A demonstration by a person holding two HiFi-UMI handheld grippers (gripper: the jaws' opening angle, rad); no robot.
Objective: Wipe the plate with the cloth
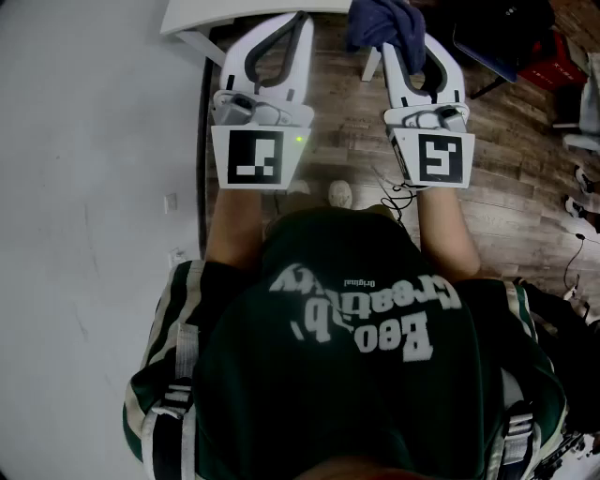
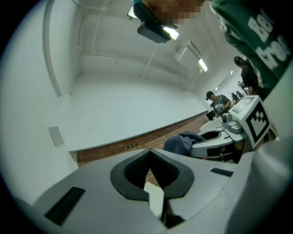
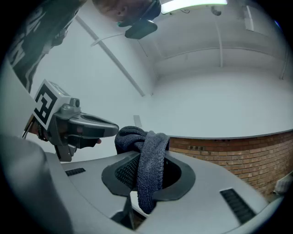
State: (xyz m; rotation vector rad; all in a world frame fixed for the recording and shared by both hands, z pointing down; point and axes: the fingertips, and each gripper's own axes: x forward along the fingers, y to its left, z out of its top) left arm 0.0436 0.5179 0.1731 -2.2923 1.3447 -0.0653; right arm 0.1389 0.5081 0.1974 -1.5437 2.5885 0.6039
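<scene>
No plate shows in any view. A dark blue cloth (image 1: 384, 23) hangs bunched from my right gripper (image 1: 411, 42), which is shut on it. In the right gripper view the cloth (image 3: 147, 160) is draped over and between the black pads, its end dangling below them. My left gripper (image 1: 292, 23) is shut with nothing in it, and its tips (image 2: 149, 157) meet in the left gripper view. Both grippers are held up side by side in front of the person's chest, pointing away. The left gripper view also catches the cloth (image 2: 181, 142) at its right.
A white table corner (image 1: 192, 14) lies just beyond the left gripper. A white wall (image 1: 84, 187) fills the left, with wooden floor (image 1: 506, 141) to the right. A red crate (image 1: 553, 56) and cables (image 1: 581, 244) lie at the far right. People (image 2: 219, 101) stand far off.
</scene>
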